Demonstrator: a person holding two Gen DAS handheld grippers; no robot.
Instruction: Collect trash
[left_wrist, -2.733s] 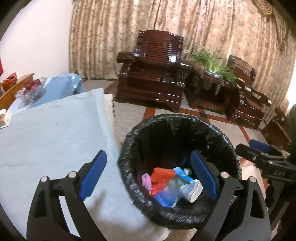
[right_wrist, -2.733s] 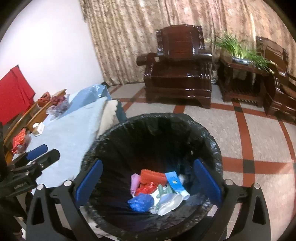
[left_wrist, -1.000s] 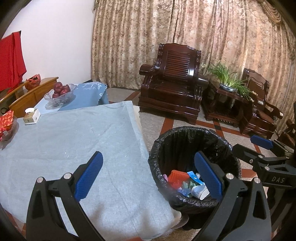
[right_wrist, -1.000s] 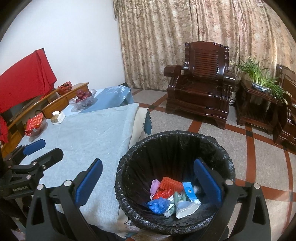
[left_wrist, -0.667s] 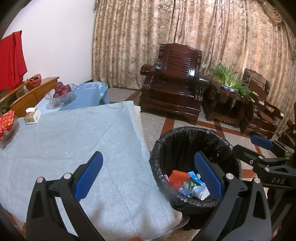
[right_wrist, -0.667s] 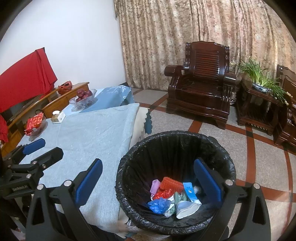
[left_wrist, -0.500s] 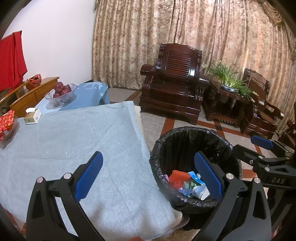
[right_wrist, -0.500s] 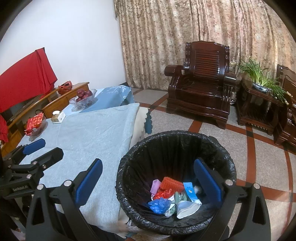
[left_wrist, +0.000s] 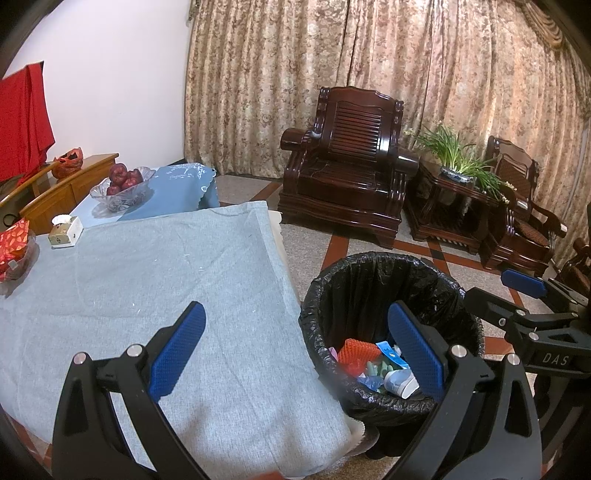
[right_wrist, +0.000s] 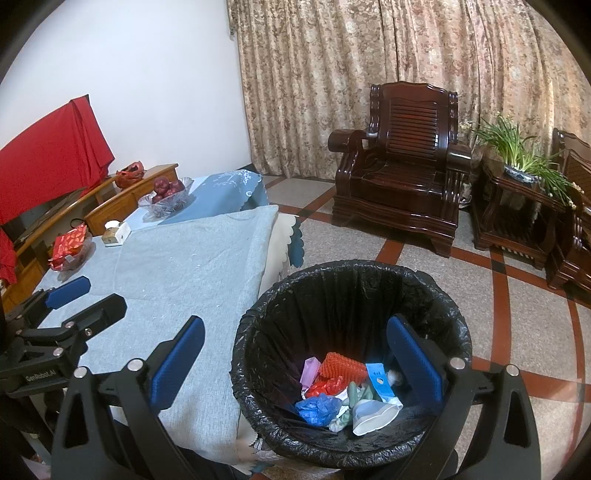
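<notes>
Left gripper (left_wrist: 293, 341): you hold it above the tabletop's near edge, jaws spread wide, nothing between the blue pads (left_wrist: 173, 354).
Right gripper (right_wrist: 295, 354): you hold it over the bin's mouth, jaws wide apart and empty; in the left wrist view it shows at the right edge (left_wrist: 524, 295).
Trash bin (right_wrist: 258, 373): lined with a black bag, standing on the tiled floor (right_wrist: 524, 317) just beside the tabletop.
Trash (right_wrist: 343, 387): lies at the bottom of the bin — an orange mesh piece, a crumpled blue bag, a pink scrap, a red wrapper, a pale cup.
Tabletop (left_wrist: 147, 266): covered by a grey-blue cloth; a small box (left_wrist: 65, 230) and a red packet (left_wrist: 13, 243) sit at its far left edge.
Beyond: a glass bowl of red fruit (left_wrist: 123, 184) on a blue cloth, a dark wooden armchair (left_wrist: 351, 188), a potted plant (left_wrist: 458, 158), patterned curtains.
</notes>
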